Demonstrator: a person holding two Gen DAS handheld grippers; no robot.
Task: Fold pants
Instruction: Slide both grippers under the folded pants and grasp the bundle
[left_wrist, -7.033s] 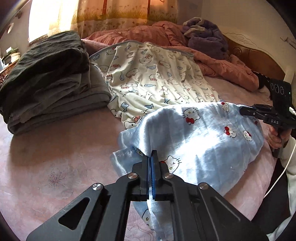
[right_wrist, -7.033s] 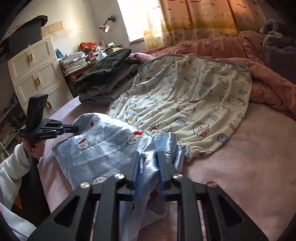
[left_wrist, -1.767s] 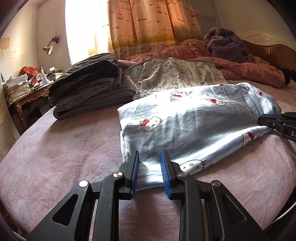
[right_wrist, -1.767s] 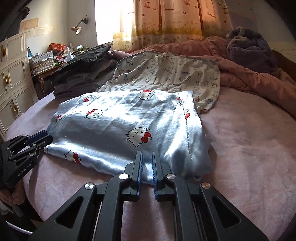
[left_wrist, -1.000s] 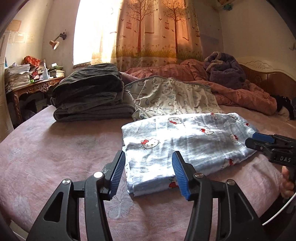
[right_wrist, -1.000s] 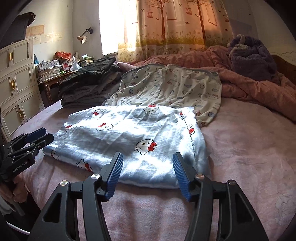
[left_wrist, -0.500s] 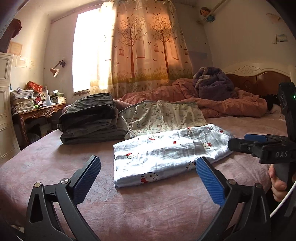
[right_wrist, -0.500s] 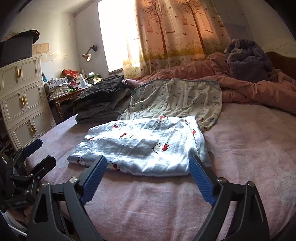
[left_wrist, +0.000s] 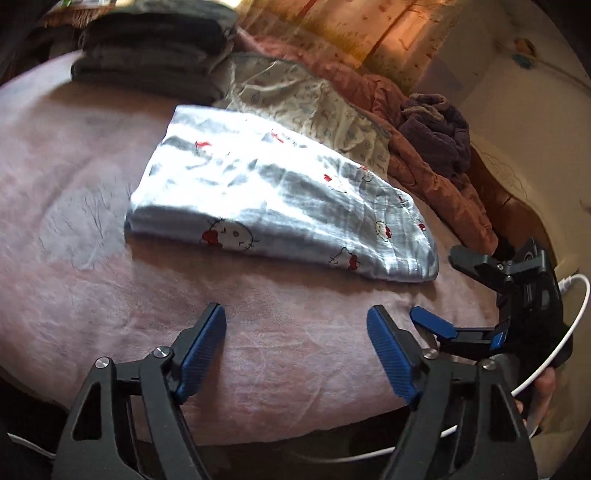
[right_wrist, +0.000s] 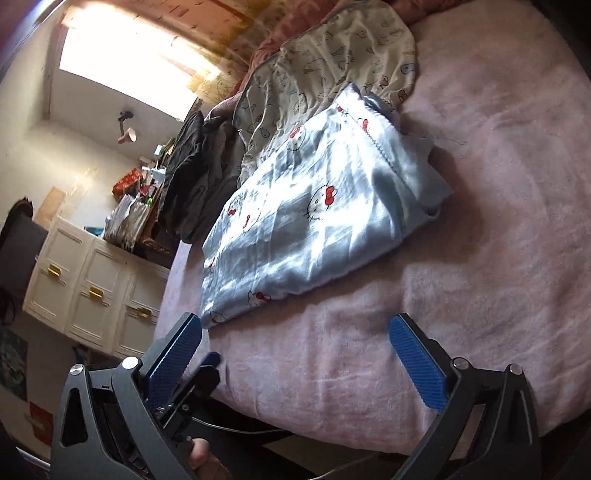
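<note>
The left gripper (left_wrist: 296, 350) and the right gripper (right_wrist: 295, 363) both hang with jaws spread wide and nothing between them, side by side, each tilted in its view.

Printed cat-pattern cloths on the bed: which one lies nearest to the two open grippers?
The shiny light-blue folded pants with red-bowed cats lie nearest. The cream cat-print cloth lies farther back, beside the dark grey folded pile.
</note>
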